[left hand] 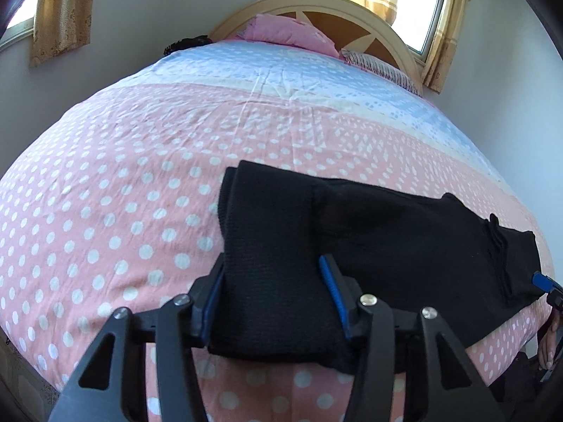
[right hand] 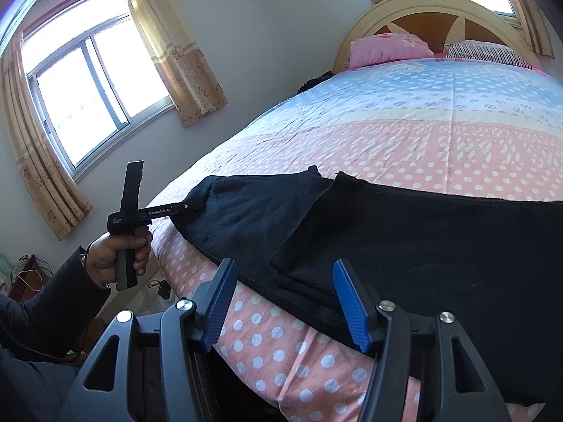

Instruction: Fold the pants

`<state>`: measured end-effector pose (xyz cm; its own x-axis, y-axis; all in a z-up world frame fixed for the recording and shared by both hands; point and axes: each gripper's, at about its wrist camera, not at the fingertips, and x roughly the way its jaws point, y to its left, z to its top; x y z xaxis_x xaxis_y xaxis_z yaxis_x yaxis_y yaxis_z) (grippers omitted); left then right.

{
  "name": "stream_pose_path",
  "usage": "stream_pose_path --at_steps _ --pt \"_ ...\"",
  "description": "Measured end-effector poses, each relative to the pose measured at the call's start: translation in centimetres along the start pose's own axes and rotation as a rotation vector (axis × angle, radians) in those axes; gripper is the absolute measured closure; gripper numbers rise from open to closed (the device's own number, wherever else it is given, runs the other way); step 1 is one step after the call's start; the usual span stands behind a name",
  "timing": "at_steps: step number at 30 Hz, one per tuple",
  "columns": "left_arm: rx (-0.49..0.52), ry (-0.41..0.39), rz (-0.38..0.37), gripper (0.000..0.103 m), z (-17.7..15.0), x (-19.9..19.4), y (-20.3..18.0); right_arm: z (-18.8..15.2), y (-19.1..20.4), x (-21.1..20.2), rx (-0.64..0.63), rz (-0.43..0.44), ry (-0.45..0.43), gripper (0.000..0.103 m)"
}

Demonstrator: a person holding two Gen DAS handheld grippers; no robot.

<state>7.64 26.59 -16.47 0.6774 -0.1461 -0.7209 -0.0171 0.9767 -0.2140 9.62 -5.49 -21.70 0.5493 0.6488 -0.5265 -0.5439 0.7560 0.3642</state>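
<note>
Black pants lie folded on the bed near its front edge; they also show in the right wrist view. My left gripper is open, its blue-padded fingers straddling the left folded end of the pants. In the right wrist view the left gripper meets the pants' far-left corner, held by a hand. My right gripper is open at the bed's front edge, its fingers either side of the pants' near hem. Its blue tip shows at the right edge of the left wrist view.
The bed has a pink dotted and blue cover. A pink pillow and a striped pillow lie by the headboard. Curtained windows are on the walls. Cables and clutter lie on the floor left of the bed.
</note>
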Motion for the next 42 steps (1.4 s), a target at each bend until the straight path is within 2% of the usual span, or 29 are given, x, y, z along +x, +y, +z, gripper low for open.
stream_pose_path --at_steps 2,3,6,13,16,21,24,31,35,42 --pt "-0.002 -0.001 -0.014 0.060 0.0 -0.1 0.0 0.1 -0.3 -0.2 0.008 -0.004 -0.008 0.044" --pt "-0.018 0.001 -0.034 0.068 0.0 -0.3 0.2 0.2 -0.3 -0.4 0.011 -0.006 -0.015 0.044" --pt "-0.064 -0.008 -0.083 0.073 0.4 -1.1 0.3 0.4 -0.6 -1.0 0.017 -0.015 -0.037 0.044" --pt "-0.057 -0.114 -0.151 0.073 2.4 -5.4 -2.1 1.5 -1.8 -3.4 0.050 -0.069 -0.098 0.044" --pt "-0.004 -0.174 -0.198 0.073 3.6 -7.9 -5.0 2.1 -2.5 -5.3 0.064 -0.113 -0.130 0.044" --pt "0.077 -0.230 -0.326 0.073 5.7 -10.6 -10.8 2.4 -4.1 -9.3 0.080 -0.181 -0.190 0.044" --pt "0.135 -0.208 -0.387 0.073 6.7 -11.0 -15.1 1.8 -5.5 -11.9 0.110 -0.224 -0.224 0.044" --pt "0.273 -0.135 -0.499 0.073 7.6 -9.9 -24.5 -0.6 -10.6 -15.7 0.297 -0.277 -0.281 0.044" --pt "0.330 -0.087 -0.527 0.073 7.0 -8.5 -28.9 -1.9 -13.2 -16.7 0.401 -0.306 -0.282 0.044" --pt "0.423 0.025 -0.543 0.073 4.4 -4.3 -34.9 -3.2 -15.4 -17.2 0.498 -0.326 -0.284 0.044"
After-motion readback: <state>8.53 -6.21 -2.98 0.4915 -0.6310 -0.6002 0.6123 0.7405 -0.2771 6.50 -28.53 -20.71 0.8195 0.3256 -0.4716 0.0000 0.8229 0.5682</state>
